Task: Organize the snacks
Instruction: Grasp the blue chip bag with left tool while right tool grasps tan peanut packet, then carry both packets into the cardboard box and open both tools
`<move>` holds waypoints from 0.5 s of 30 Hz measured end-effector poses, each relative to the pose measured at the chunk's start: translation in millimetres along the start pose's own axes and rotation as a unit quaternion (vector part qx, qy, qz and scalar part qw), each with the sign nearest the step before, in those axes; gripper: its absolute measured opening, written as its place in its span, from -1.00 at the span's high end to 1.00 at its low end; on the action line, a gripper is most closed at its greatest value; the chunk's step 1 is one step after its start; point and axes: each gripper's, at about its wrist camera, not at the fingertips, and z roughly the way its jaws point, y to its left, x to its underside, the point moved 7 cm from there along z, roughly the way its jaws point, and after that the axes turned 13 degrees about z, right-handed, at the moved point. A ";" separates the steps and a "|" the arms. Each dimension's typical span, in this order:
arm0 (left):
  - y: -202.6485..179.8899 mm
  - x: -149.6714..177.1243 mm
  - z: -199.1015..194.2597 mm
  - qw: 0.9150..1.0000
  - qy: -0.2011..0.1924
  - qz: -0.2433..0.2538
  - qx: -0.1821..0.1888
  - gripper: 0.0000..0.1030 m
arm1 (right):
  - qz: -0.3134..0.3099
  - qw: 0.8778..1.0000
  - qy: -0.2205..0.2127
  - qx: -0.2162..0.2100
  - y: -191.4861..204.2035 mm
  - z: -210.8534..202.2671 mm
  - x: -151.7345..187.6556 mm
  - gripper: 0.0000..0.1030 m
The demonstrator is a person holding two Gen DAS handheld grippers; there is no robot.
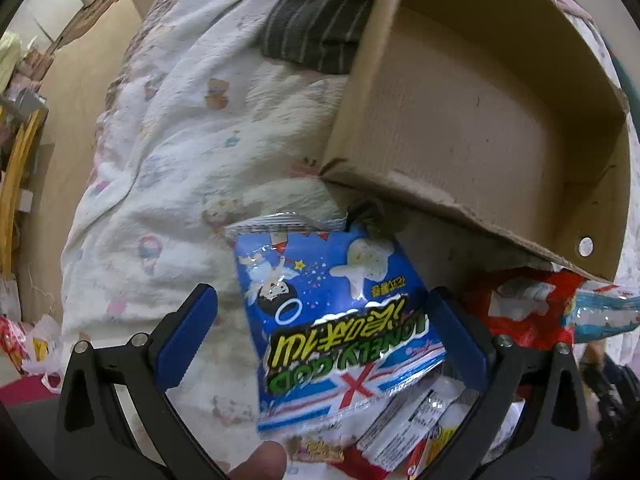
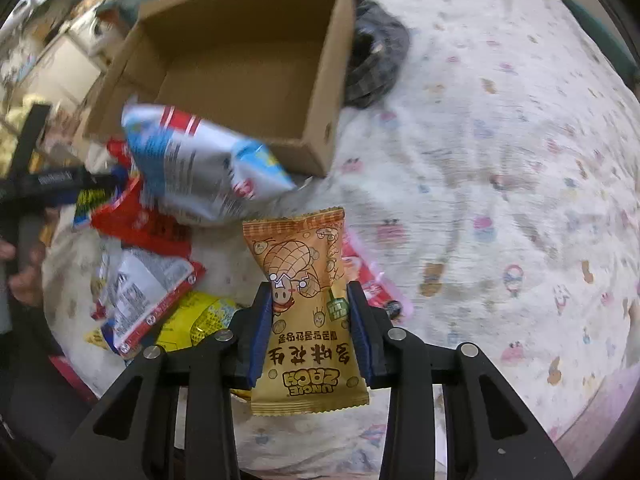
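Note:
My left gripper (image 1: 320,294) stands open, pointing down over a blue snack packet (image 1: 336,320) that lies between its blue fingers (image 1: 188,336) on the bed. The left pad stays clear of the packet. My right gripper (image 2: 309,288) is shut on an orange peanut packet (image 2: 304,264), which hangs above the bedspread. An empty cardboard box (image 1: 460,100) sits just beyond the blue packet and is also in the right wrist view (image 2: 332,80). A heap of snack packets lies in front of it: a white and blue bag (image 2: 200,172), a red one (image 2: 140,224), a yellow one (image 2: 196,320).
A cartoon-print bedspread (image 1: 180,140) covers the bed. A dark striped cloth (image 1: 320,24) lies beside the box. More packets (image 1: 520,312) sit under the box's near corner. A person's thumb (image 1: 260,460) shows at the bottom edge. The floor and clutter lie off the bed's left side.

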 end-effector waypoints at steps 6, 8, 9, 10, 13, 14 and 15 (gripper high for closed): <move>-6.4 -8.6 4.9 1.000 0.003 -0.016 0.010 -1.00 | 0.016 1.000 -0.009 -0.001 -6.0 -19.4 -10.8 0.27; -7.7 -9.3 7.2 1.000 0.007 -0.005 -0.001 -1.00 | 0.014 1.000 -0.013 -0.002 -2.3 -19.5 -8.5 0.27; -7.7 -8.2 11.1 1.000 0.013 0.001 -0.006 -1.00 | 0.012 1.000 -0.014 -0.002 -4.1 -23.9 -6.1 0.27; -9.5 -6.4 14.5 1.000 0.017 0.003 -0.007 -1.00 | 0.011 1.000 -0.015 0.000 6.0 -19.7 -12.0 0.27; -9.9 -3.6 26.0 1.000 0.030 -0.002 0.002 -0.70 | 0.015 1.000 -0.023 -0.001 13.6 -21.2 -14.2 0.27; -9.2 -2.8 27.1 1.000 0.028 -0.002 0.005 -0.70 | 0.018 0.999 -0.026 -0.002 12.5 -24.2 -14.9 0.27; -8.0 -2.0 27.0 1.000 0.024 -0.003 0.007 -0.70 | 0.021 0.999 -0.029 -0.003 11.5 -27.0 -14.7 0.27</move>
